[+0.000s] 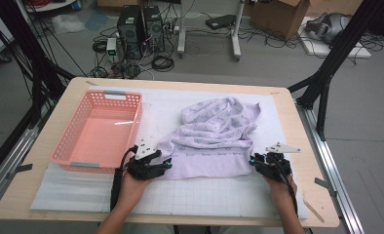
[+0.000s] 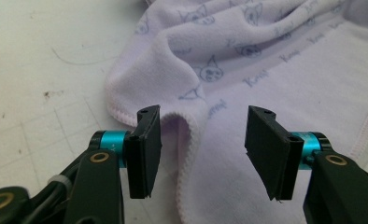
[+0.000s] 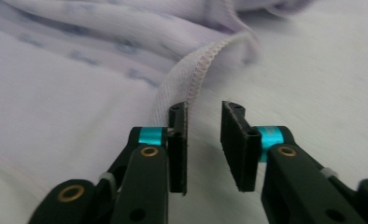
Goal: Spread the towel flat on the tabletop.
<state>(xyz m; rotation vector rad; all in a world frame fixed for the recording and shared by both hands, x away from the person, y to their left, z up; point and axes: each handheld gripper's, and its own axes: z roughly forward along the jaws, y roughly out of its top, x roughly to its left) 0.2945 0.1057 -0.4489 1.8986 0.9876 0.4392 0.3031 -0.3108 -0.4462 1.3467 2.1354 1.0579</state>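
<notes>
I see the lilac cat-print cloth [image 1: 214,136] rumpled on the desk [image 1: 297,131] beside the pink basket [image 1: 100,129]; my left hand-held gripper [image 2: 203,140] gapes over its near hem, gripping nothing; my right hand-held gripper [image 3: 204,140] stands part-open, the stitched corner brushing one pad.

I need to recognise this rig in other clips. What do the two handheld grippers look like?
Both the left gripper and right gripper are black, with flat black jaw pads on turquoise collars and brass-coloured pivot rivets. Each carries a grey three-cornered plate on top and trails a black cable along the forearm.
</notes>
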